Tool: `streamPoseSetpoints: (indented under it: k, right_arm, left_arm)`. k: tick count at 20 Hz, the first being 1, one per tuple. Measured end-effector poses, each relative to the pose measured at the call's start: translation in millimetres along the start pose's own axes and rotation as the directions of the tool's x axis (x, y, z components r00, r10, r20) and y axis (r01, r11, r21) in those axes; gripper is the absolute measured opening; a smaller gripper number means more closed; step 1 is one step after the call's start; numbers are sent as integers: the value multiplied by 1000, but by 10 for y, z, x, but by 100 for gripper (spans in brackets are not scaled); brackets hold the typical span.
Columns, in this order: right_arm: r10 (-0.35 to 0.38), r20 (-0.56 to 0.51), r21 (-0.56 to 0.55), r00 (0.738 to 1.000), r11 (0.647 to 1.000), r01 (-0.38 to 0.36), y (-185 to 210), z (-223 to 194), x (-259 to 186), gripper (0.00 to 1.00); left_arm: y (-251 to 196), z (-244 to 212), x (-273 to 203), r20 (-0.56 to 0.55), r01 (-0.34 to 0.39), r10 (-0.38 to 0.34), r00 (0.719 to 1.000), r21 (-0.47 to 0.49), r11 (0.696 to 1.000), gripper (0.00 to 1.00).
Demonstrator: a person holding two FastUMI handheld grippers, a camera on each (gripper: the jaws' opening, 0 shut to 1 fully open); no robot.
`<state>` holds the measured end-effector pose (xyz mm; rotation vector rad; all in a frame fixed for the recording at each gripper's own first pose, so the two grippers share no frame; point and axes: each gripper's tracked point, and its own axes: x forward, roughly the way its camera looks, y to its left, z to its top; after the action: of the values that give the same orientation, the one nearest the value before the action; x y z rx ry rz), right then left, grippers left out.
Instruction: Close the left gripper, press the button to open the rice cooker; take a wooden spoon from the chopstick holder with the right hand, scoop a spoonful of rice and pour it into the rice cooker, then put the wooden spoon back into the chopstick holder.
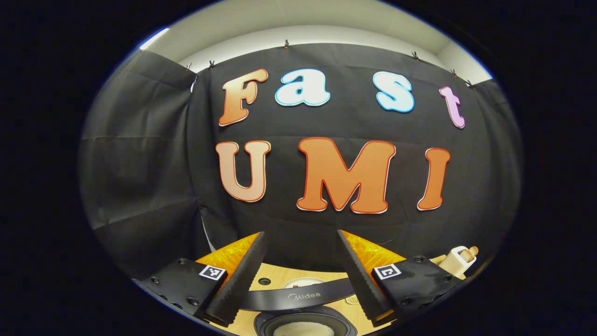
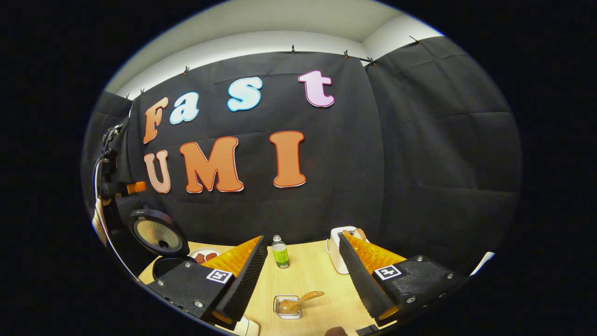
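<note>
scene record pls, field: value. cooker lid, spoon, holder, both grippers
cooker lid: raised open
cooker pot: white contents showing
wooden spoon: bowl end resting in small clear dish, handle sticking out, not gripped
chopstick holder: on table, behind right gripper's finger
green bottle: upright
left gripper: open, above the cooker
right gripper: open, holding nothing

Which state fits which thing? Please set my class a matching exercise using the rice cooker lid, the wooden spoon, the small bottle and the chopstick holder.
Things:
1. rice cooker lid
2. wooden spoon
3. small bottle
4. chopstick holder

States:
A. green, standing upright
B. raised open
C. bowl end resting in a small clear dish
D. white, with a utensil poking out

Pairs: 1-B; 2-C; 3-A; 4-D.
</note>
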<state>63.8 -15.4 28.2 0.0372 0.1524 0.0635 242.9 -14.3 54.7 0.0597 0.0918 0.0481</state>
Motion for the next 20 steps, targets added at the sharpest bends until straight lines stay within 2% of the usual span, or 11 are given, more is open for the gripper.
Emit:
streamPoseSetpoints:
  k: [3,8,10,20]
  right_arm:
    - [-9,16,5,1000,1000,9,-48,75,-18,95]
    - [-29,37,4,999,1000,29,-116,139,-80,95]
    - [-27,33,11,999,1000,26,-116,126,-118,95]
    - [-20,42,-1,999,1000,20,-195,118,-206,95]
  left_arm:
    - [-87,-225,153,-51,25,-27,998,-27,999,98]
    - [-47,-620,198,-126,20,-20,992,-3,1000,100]
    - [-47,-643,163,-105,22,-20,994,11,1000,99]
    - [-256,-921,-410,-131,52,-51,990,4,999,99]
